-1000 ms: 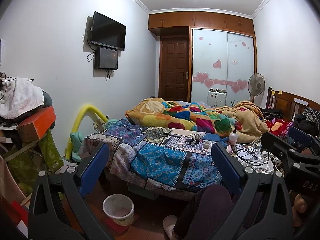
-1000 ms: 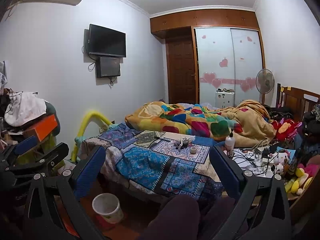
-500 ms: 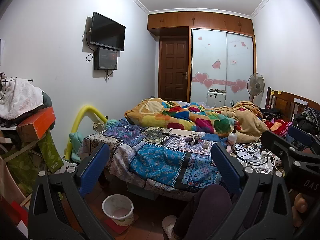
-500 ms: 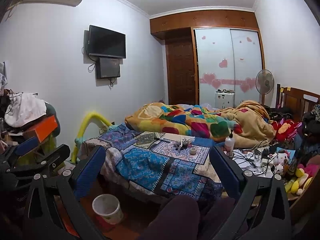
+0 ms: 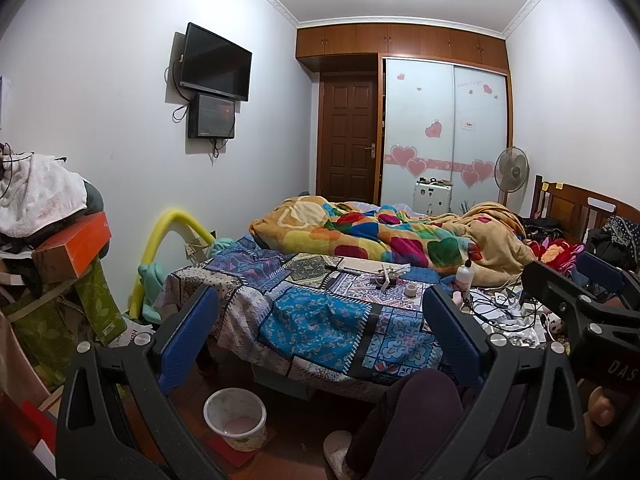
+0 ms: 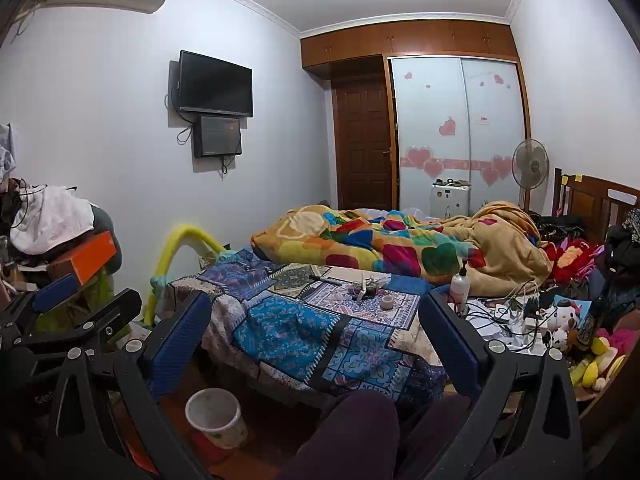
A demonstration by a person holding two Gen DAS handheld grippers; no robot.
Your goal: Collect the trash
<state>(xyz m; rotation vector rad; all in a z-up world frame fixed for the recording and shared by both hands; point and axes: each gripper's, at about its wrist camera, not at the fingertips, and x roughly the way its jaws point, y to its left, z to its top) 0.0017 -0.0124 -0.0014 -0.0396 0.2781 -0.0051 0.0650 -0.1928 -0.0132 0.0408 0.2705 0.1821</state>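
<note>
Both claws are released and hold nothing: left claw [image 5: 320, 332] and right claw [image 6: 316, 332] hang over the bed [image 5: 320, 312]; bin [image 5: 235, 418] on the floor below.

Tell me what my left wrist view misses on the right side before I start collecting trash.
Observer: The right hand-held gripper is open, with nothing between its fingers.
Operator: Report what it hides from me.
Observer: A dark bottle stands upright next to the tangled cables.
Operator: Go further right.
Observer: Some yellow plush toys lie at the edge of the picture there.
</note>
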